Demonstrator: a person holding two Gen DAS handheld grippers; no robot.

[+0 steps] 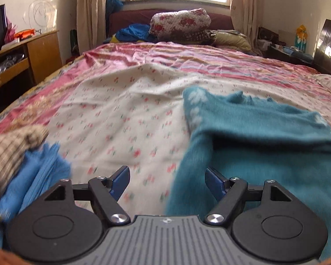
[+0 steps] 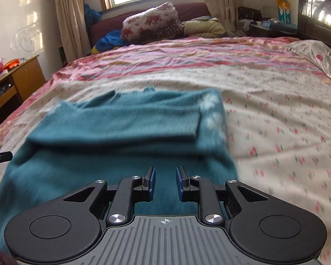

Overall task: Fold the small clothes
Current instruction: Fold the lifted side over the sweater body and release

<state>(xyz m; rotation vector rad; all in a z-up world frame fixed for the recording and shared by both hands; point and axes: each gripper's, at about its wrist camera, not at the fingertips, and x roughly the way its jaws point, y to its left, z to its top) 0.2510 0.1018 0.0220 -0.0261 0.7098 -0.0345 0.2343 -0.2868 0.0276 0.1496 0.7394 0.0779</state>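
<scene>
Spreading across both views, the wide bed [image 2: 275, 101] wears a pink-striped, flower-print sheet. A teal knitted sweater [image 2: 121, 119] lies on it, its sleeve folded across the body. A checked cloth on blue fabric [image 1: 31, 172] sits at the left. The left hand-held gripper [image 1: 167, 182] hangs wide open, empty, beside the sweater's edge. The right hand-held gripper [image 2: 165, 182] hovers over its hem, jaws narrowly parted, holding nothing.
</scene>
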